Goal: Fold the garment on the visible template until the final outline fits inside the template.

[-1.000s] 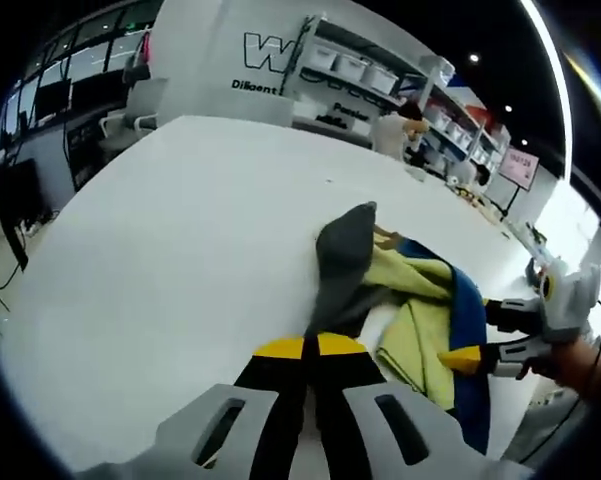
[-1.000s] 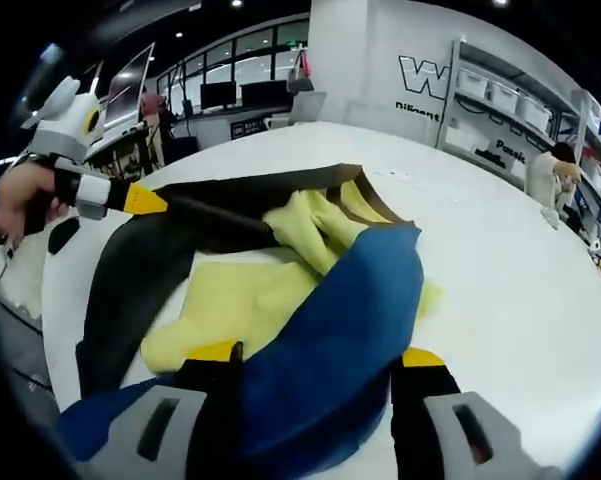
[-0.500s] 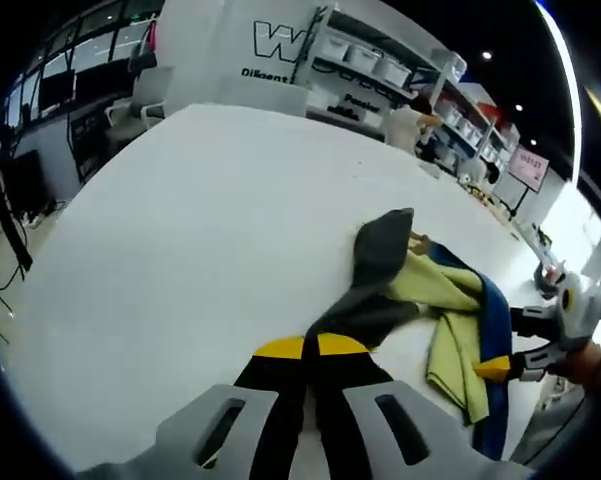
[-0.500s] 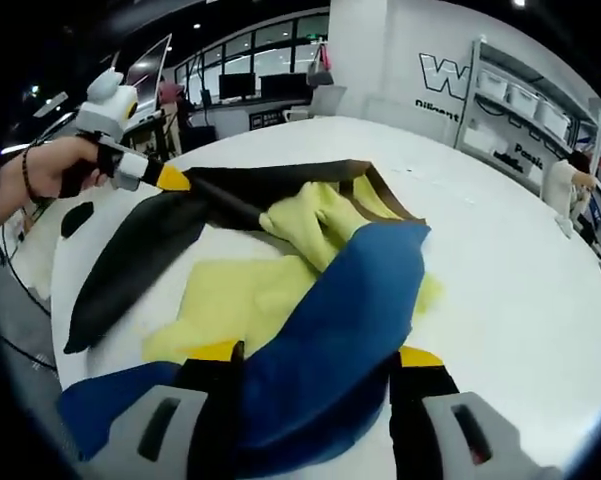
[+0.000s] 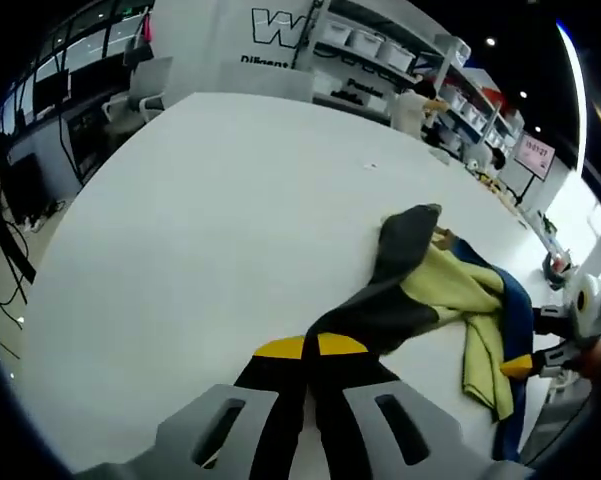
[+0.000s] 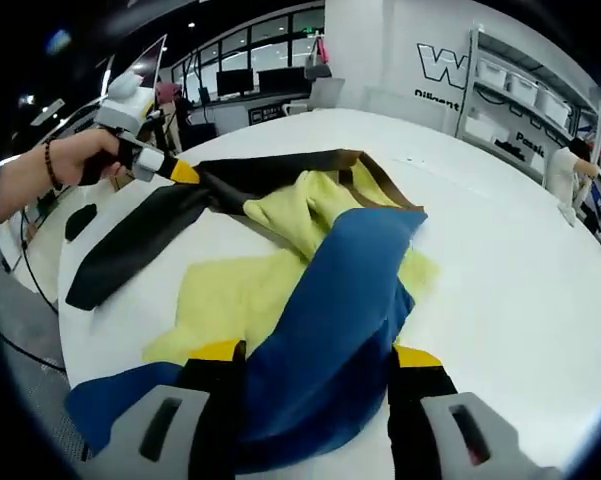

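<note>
Left gripper view | left gripper point(image 5: 310, 352) pinching garment point(image 5: 420, 290) edge | table point(image 5: 200, 230) open beyond

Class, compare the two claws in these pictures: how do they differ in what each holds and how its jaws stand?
The left claw is pinched shut on the garment's dark panel; the right claw has its jaws spread wide around the blue panel. Both have yellow-tipped black jaws and hold the same garment on the white table.

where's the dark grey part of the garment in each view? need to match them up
Left gripper view: dark grey part runs from the left gripper, shut on it, up toward centre-right.
Right gripper view: dark grey part at upper left, pinched by the left gripper.
Shared landmark: the yellow panel beside it.
</note>
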The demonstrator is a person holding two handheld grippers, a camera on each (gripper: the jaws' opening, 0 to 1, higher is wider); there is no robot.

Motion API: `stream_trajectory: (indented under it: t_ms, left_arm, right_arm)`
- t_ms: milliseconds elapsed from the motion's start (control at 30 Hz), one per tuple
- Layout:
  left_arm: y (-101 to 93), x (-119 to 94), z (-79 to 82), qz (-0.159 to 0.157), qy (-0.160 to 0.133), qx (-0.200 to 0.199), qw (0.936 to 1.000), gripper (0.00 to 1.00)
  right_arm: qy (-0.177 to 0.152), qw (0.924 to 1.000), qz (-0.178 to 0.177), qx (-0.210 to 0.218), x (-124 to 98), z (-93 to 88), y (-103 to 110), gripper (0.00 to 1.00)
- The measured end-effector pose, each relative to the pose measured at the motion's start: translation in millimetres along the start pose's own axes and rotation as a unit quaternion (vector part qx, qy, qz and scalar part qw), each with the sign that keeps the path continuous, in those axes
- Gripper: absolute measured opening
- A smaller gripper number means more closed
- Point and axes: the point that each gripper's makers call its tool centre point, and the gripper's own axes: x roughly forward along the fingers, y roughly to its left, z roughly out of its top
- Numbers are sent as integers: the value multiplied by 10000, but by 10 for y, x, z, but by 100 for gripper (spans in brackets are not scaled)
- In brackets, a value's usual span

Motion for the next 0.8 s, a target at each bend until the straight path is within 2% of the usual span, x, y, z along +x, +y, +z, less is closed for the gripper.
stream_trajectory:
  t_ms: [233,500,533,567,700,800]
  left_arm:
    - [184,94,28,93,100,162,9998,0]
    - [315,112,88,166,88,120,9998,0]
    - [330,108,95,200,90,164,9996,0]
    - [337,95,106,247,71,273,9993,0]
    - [335,51,136,374,23,684,9970,0]
    - [358,53,136,422,53,791,9960,0]
  right_arm:
    - [124,9996,175,-172,3,2,12,54]
    - [167,9989,275,-345,-53,-57,41,52]
    - [107,9973,203,-694,-79,-41,35,52]
    - [121,9966,253,-777,-93,-52,78,50]
    - [193,9960,276,-823,-111,-78,99,46]
    - [224,9956,303,-855,-139,-110,108,46]
